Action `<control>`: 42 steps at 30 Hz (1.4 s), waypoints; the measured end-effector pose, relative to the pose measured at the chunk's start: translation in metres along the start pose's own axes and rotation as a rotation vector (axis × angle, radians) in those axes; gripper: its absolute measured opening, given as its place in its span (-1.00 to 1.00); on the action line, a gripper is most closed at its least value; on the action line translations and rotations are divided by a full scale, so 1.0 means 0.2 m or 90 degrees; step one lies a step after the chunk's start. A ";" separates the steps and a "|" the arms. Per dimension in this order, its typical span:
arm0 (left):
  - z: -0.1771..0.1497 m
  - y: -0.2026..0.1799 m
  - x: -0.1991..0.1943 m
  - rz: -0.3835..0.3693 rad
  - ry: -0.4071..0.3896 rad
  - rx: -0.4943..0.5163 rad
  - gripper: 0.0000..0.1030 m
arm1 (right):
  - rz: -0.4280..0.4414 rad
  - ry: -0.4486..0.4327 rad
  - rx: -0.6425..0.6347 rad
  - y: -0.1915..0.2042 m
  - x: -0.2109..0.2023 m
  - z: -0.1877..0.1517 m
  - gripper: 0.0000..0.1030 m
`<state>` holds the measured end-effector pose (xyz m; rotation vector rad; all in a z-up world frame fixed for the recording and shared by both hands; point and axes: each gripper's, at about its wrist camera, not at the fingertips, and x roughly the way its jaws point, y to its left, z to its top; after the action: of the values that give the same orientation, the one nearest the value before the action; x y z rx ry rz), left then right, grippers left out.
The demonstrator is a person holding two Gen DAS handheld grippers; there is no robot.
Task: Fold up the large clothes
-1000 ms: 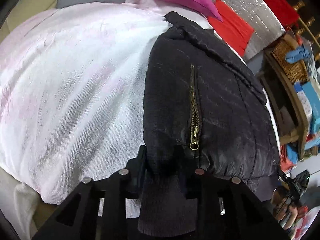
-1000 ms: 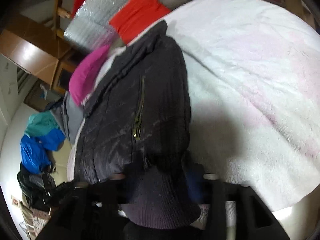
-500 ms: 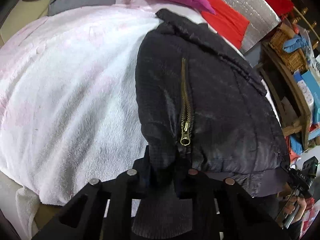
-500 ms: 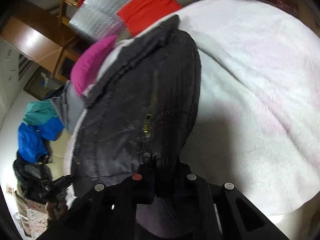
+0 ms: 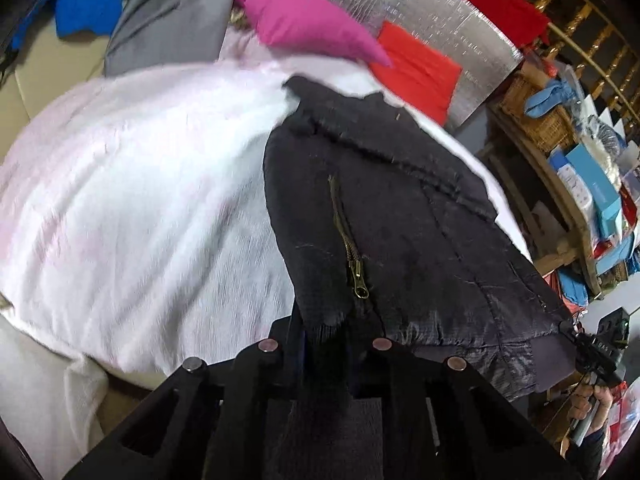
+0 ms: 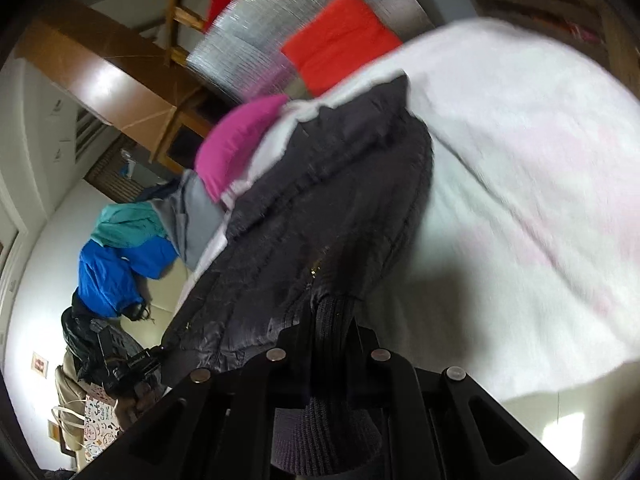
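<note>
The black quilted jacket (image 5: 400,240) is spread on the white fleece blanket (image 5: 120,200) over the bed, collar toward the far side near the pink cushion (image 5: 308,28) and the red cloth (image 5: 416,68). Its ribbed hem is pinched at two corners: the left gripper (image 5: 324,340) is clamped on the hem just below the brass pocket zip (image 5: 352,260), and the right gripper (image 6: 332,336) is closed tight on the knitted band at the other corner. The hem appears to be held this way so that the bottom edge can be carried as one straight line toward the collar, which would halve the garment; that is a judgement. Part of the lower jacket is raised off the blanket. As for containers, a wicker basket (image 5: 548,120) is seen on the wooden shelf (image 5: 560,208) in the left wrist view, with a blue cloth (image 5: 552,94) draped on it; boxes are stacked beside it
</note>
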<state>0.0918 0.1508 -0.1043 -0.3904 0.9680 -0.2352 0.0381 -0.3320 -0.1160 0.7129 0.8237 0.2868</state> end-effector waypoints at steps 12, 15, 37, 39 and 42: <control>-0.09 0.11 0.09 0.005 0.039 -0.041 -0.49 | 0.000 0.023 0.048 -0.21 0.07 -0.13 -0.31; -0.08 0.11 0.07 0.009 0.021 -0.049 -0.36 | -0.011 0.003 0.056 -0.25 0.04 -0.13 0.15; -0.06 0.01 0.22 0.037 0.065 0.029 -0.63 | 0.028 0.079 0.057 -0.21 0.31 -0.07 -0.69; -0.06 -0.01 0.19 0.050 0.055 0.042 -0.64 | 0.036 0.071 0.050 -0.18 0.29 -0.06 -0.69; -0.06 -0.06 0.15 0.063 0.037 0.056 -0.64 | 0.040 0.068 0.044 -0.15 0.27 -0.05 -0.70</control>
<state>0.0976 0.1268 -0.1286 -0.2562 1.0270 -0.1991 0.0640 -0.3231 -0.1717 0.7938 0.9175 0.3566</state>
